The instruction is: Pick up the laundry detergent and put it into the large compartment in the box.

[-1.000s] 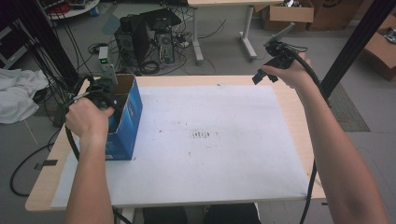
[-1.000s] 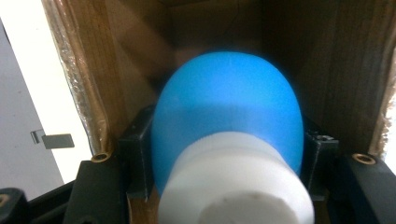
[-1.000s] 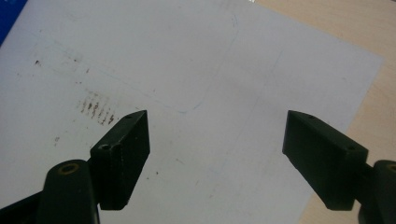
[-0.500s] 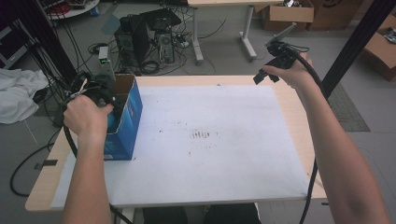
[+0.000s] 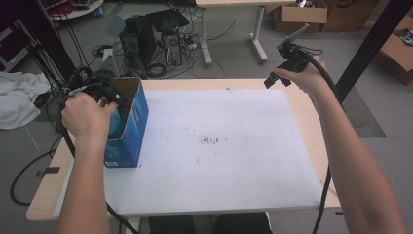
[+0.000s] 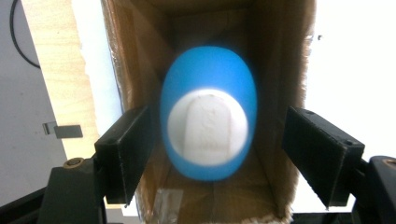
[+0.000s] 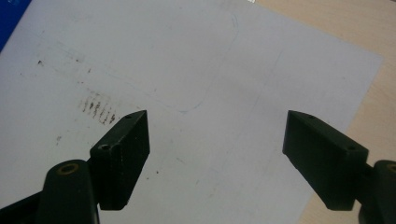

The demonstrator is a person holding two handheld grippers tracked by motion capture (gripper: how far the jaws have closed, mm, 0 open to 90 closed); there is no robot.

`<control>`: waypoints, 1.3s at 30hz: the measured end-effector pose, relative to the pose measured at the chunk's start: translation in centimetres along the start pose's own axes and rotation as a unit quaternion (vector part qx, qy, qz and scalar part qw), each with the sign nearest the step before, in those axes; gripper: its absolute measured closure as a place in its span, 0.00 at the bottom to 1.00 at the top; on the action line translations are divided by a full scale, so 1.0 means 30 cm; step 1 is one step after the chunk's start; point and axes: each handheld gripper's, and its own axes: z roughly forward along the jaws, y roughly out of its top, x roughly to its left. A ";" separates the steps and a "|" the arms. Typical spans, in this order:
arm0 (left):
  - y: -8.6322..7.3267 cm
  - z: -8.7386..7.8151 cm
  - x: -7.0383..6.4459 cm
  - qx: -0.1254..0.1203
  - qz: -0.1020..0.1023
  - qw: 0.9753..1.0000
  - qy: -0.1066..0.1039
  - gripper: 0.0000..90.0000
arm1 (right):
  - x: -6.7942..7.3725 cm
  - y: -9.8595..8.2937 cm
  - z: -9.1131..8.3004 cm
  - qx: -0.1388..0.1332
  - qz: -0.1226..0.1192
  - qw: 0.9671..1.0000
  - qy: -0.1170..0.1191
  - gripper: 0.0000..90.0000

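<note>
White sheet (image 5: 229, 151) on wood table (image 5: 311, 131), cluttered grey floor (image 5: 234, 44) behind; both grippers' jaws apart.

A blue egg-shaped object (image 6: 208, 112) with a white round patch sits inside an open cardboard box (image 6: 275, 93). It fills the frame's centre.

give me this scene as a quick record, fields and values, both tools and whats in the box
left tool: open, jaws apart on either side of the blue object, not touching it
right tool: open, holding nothing, raised over the white sheet near the table's far right corner
blue box: open-topped cardboard box, standing at the left edge of the sheet
blue object: rounded, blue with a white patch, blurred, inside the box
table: light wood, mostly covered by the sheet
sheet marks: small dark smudges near the middle
</note>
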 end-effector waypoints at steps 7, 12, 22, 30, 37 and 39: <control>-0.008 -0.070 -0.018 -0.012 0.004 1.000 0.001 0.23 | 0.000 0.002 -0.001 -0.001 0.001 1.000 0.001 0.26; -0.013 -0.117 -0.045 -0.028 0.015 0.999 -0.019 0.17 | 0.001 0.003 0.000 0.000 0.000 1.000 0.001 0.26; -0.009 -0.175 -0.163 -0.046 0.057 0.993 -0.089 0.18 | 0.004 0.001 -0.001 0.000 0.001 1.000 0.003 0.25; 0.009 -0.183 -0.309 -0.044 0.115 0.989 -0.082 0.18 | 0.002 -0.005 -0.010 -0.002 0.004 1.000 0.002 0.25; 0.034 -0.140 -0.436 -0.031 0.153 0.983 -0.102 0.19 | -0.007 -0.009 -0.014 -0.003 0.005 1.000 0.002 0.23; 0.037 -0.136 -0.444 -0.032 0.157 0.981 -0.106 0.19 | -0.009 -0.009 -0.013 -0.001 0.005 1.000 0.003 0.23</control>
